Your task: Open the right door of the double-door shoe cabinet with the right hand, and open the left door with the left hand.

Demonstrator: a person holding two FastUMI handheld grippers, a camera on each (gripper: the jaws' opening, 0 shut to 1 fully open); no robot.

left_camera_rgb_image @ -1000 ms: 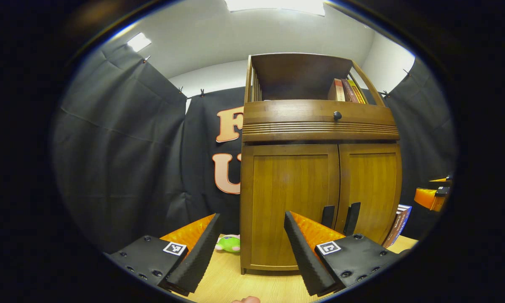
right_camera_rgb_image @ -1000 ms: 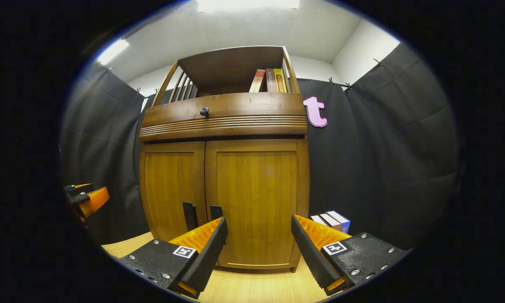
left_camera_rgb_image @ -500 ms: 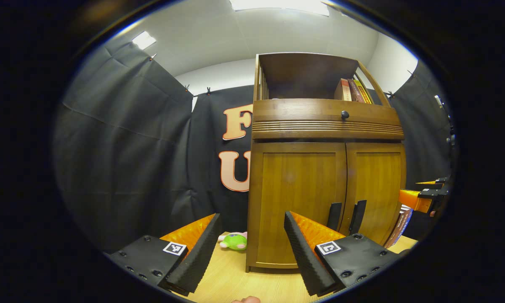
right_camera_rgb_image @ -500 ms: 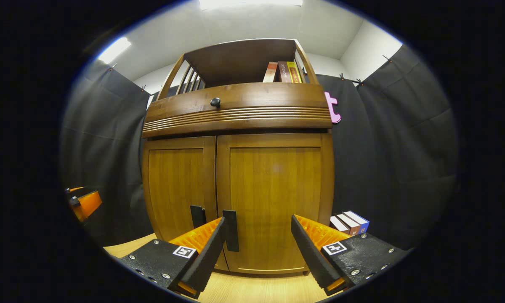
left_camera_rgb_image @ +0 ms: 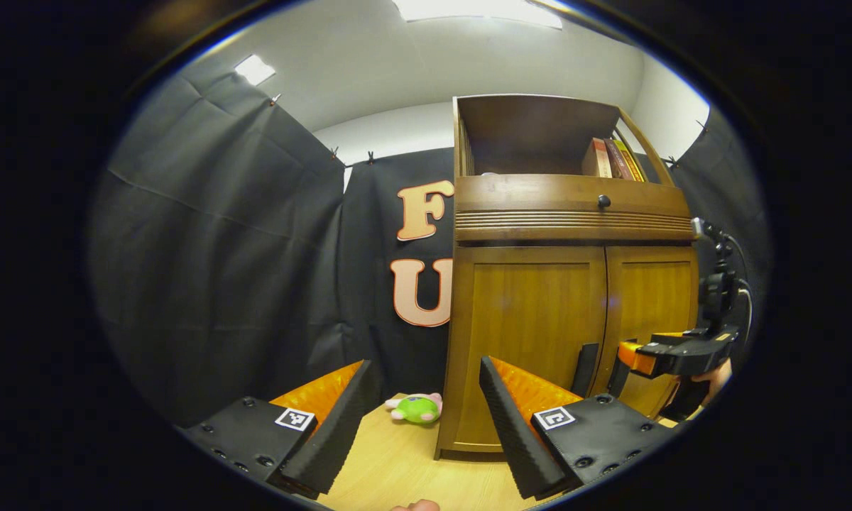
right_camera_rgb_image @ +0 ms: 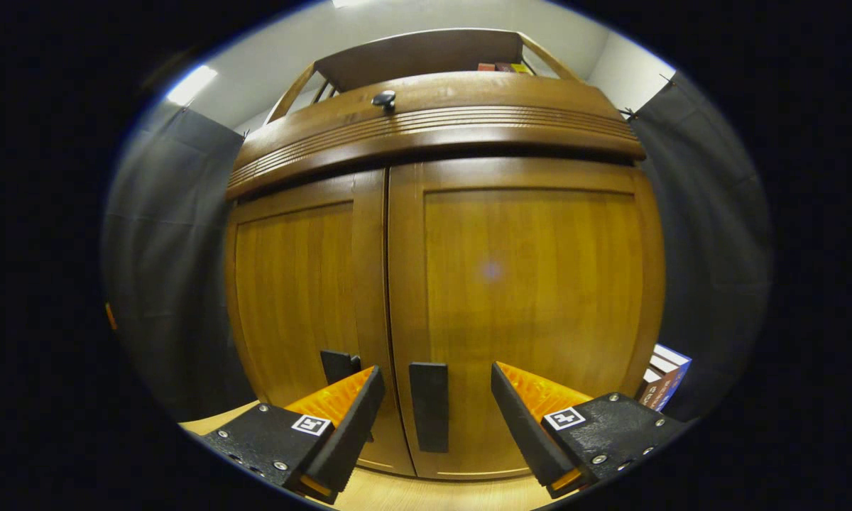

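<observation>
My left finger hides part of the left handle (right_camera_rgb_image: 339, 363). Right gripper (right_camera_rgb_image: 437, 419) is spread wide, right handle (right_camera_rgb_image: 429, 406) sitting between the fingers, untouched. Left gripper (left_camera_rgb_image: 419, 419) is spread too, empty, hanging back left of the cabinet (left_camera_rgb_image: 539, 312). Both doors are shut.

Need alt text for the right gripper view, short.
The open right tool is lined up on the dark vertical handle of the closed right door of the brown wooden shoe cabinet. The closed left door has its own dark handle.
</observation>
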